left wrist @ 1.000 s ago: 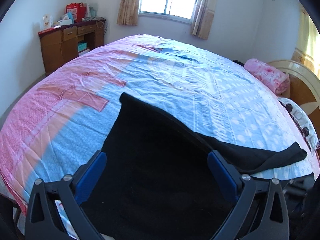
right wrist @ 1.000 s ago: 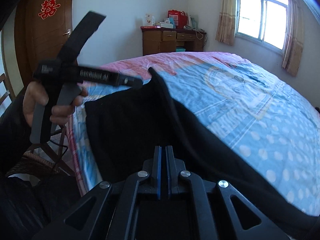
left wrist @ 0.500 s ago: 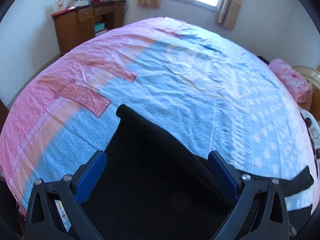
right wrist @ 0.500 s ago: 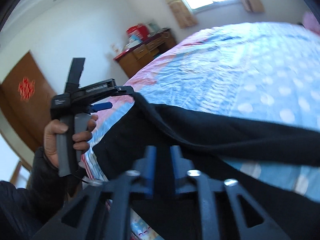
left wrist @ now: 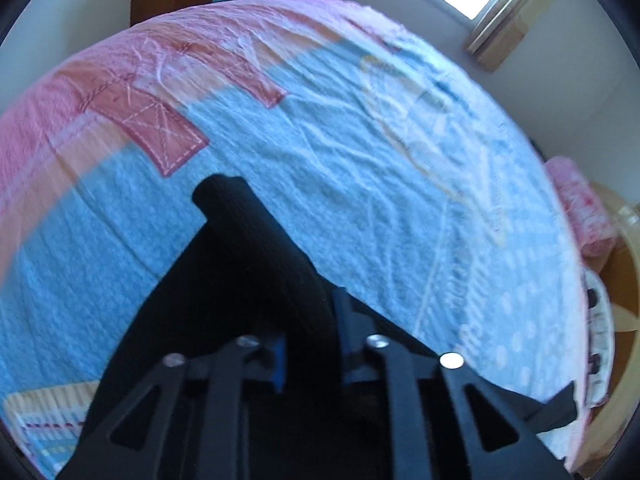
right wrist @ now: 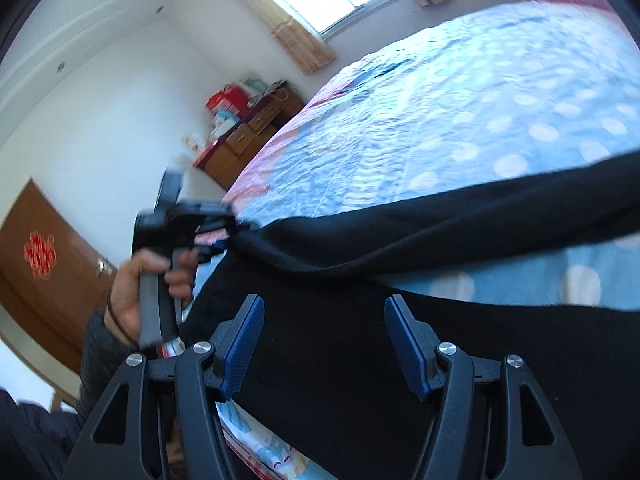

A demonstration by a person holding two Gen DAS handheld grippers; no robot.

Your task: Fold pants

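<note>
Left wrist: left hand-held gripper (left wrist: pixel 310 336) clamps pants (left wrist: pixel 256 248) waistband (tilted); right hand-held gripper (right wrist: pixel 324 344) spread wide above pants

frame: black, silver screws | jaws: blue ribbed pads (right wrist: pixel 244 346) | left hand (right wrist: pixel 132 292): bare skin, dark sleeve

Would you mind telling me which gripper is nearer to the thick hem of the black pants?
Left. The left gripper is shut on the thick hem of the black pants; the right gripper is open, above the flat fabric, apart from that hem.
</note>
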